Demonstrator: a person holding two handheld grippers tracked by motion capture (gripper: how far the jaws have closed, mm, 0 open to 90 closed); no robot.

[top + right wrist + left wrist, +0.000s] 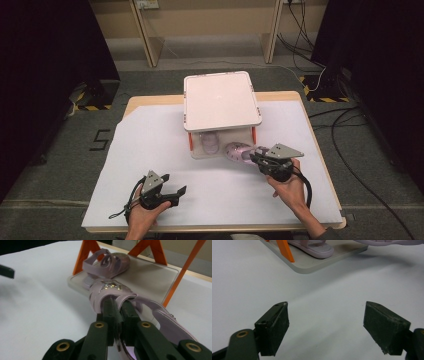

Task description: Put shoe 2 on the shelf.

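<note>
Nearest to us, our two hands come in from below, each with its tongs; going by size, we start with the surface [150, 150], covered in a white sheet, that stretches ahead of both tongs. Beyond them stands the shoe rack [222, 100], a pale two-tier stand with orange struts; its flat top hides most of the lower shelf, which lies just ahead and to the left of the right tongs. On that shelf rests one lilac sandal [107, 261], well apart from the left tongs and just beyond the right ones. The second lilac sandal [112, 290] is clamped in the right tongs [120, 305], whose jaws are pressed together on a strap near the glittering star. It is held just off the shelf's front right corner, a little above the sheet. Its long axis runs roughly along the line of the right tongs, the star end pointing away from them toward the shelf and the other end trailing back beside the jaws. The right hand is plainly the nearer one to the shelf, so we judge that placing the sandal beside its mate falls to it. The left tongs [325, 322] hover low over bare sheet, jaws wide apart, holding nothing.
</note>
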